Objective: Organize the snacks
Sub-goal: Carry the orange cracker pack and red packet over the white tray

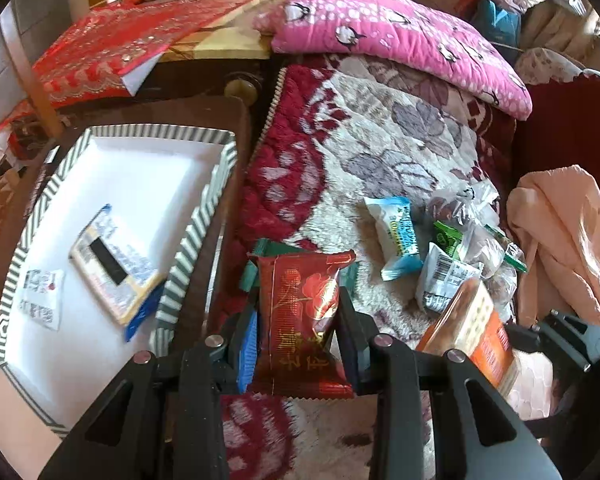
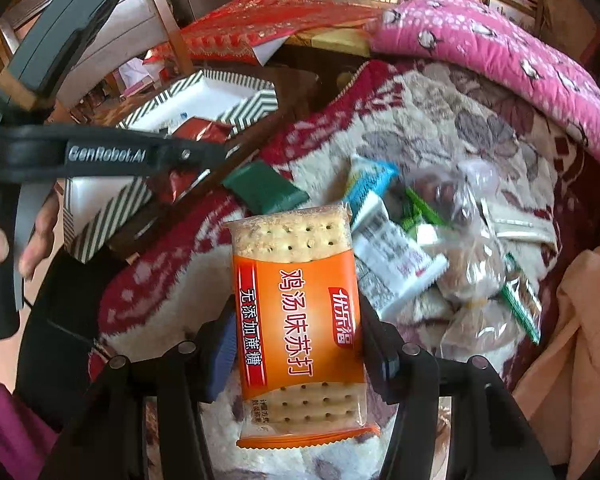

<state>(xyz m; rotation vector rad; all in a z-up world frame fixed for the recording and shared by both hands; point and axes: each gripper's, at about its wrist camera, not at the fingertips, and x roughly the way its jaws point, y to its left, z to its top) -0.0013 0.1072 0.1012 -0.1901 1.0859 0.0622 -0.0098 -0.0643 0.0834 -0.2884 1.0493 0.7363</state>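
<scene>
My left gripper (image 1: 298, 340) is shut on a red snack packet (image 1: 304, 320) and holds it above the blanket, right of the striped box (image 1: 188, 252). The box holds a yellow-edged packet (image 1: 114, 264) and a small white packet (image 1: 40, 292). My right gripper (image 2: 298, 344) is shut on an orange soda cracker pack (image 2: 300, 320), which also shows in the left wrist view (image 1: 476, 332). A pile of snacks (image 2: 420, 248) lies on the blanket ahead: a blue-white packet (image 1: 398, 236), a green packet (image 2: 266, 190) and clear-wrapped ones.
A flowered red and cream blanket (image 1: 380, 140) covers the bed. A pink pillow (image 1: 388, 28) lies at the back. A peach garment (image 1: 568, 240) lies at the right. A dark wooden table (image 1: 204, 120) carries the striped box. The left gripper's body (image 2: 60, 80) crosses the right wrist view.
</scene>
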